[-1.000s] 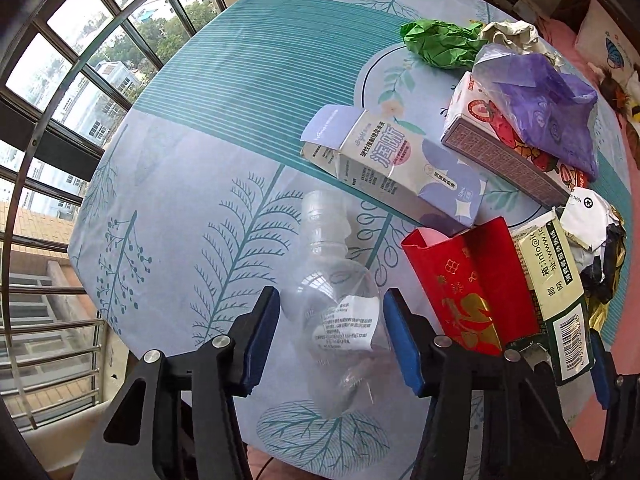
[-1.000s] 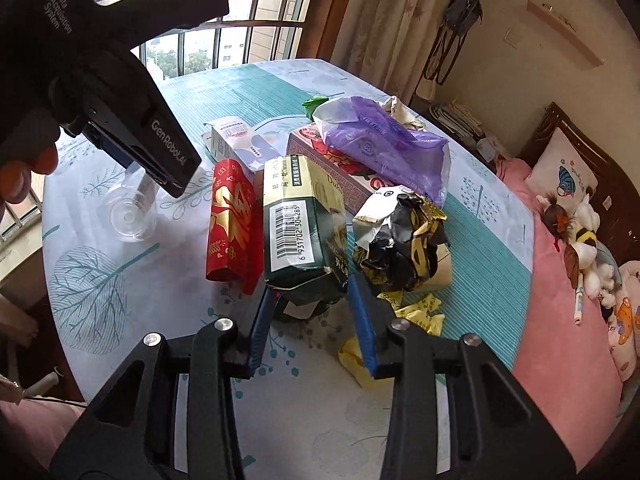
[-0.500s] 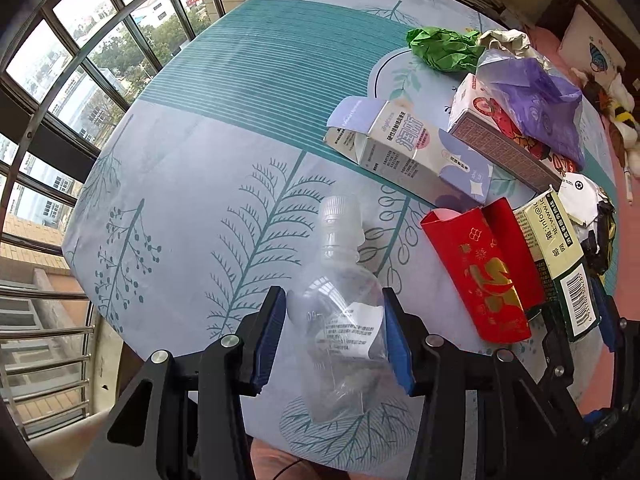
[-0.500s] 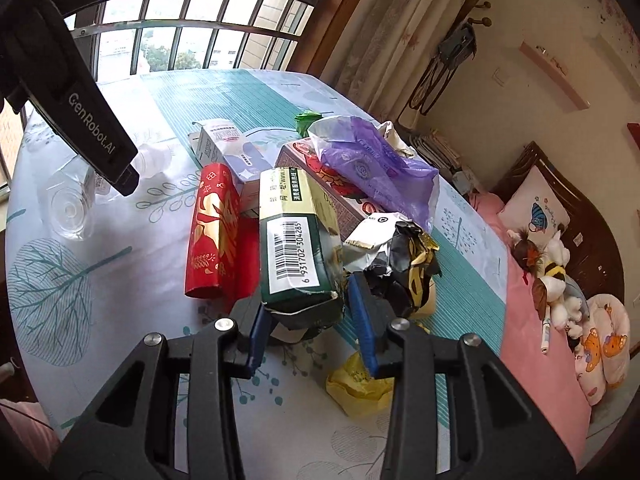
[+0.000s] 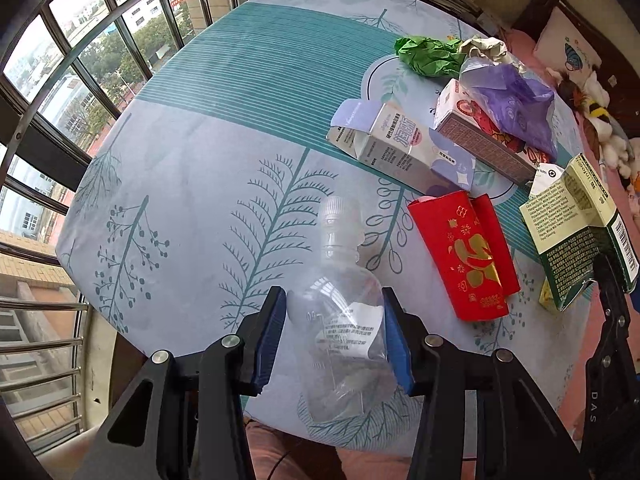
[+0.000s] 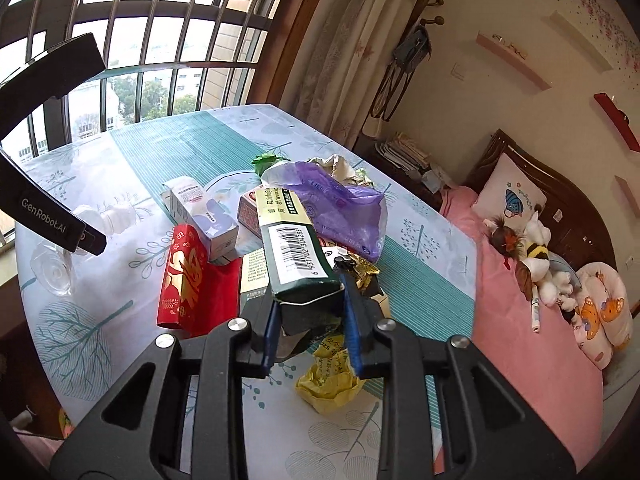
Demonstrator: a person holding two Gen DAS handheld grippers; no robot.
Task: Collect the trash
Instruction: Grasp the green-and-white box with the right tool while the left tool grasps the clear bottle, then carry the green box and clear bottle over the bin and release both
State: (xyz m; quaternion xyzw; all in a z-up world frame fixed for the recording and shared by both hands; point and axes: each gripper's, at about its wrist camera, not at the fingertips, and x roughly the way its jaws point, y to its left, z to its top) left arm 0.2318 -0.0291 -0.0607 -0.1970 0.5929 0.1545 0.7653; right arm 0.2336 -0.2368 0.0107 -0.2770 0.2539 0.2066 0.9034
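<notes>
Both grippers closed on trash over the bench (image 5: 192,168).

Left gripper (image 5: 335,334): blue fingers (image 5: 272,336) pressed to both sides of clear plastic bottle (image 5: 340,320), near bench's front edge. Right gripper (image 6: 310,320): narrowed onto end of green carton (image 6: 298,256), tilted upward beside red envelope (image 6: 188,280), above yellow wrapper (image 6: 328,384).

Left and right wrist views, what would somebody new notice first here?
Probably the two grabs: the left hand-held gripper clamps a clear plastic bottle at the near table edge, and the right hand-held gripper pinches a green box with a barcode, raised above the clutter. Behind them a heap of trash covers the leaf-patterned tablecloth, with a red envelope and a purple plastic bag standing out.
</notes>
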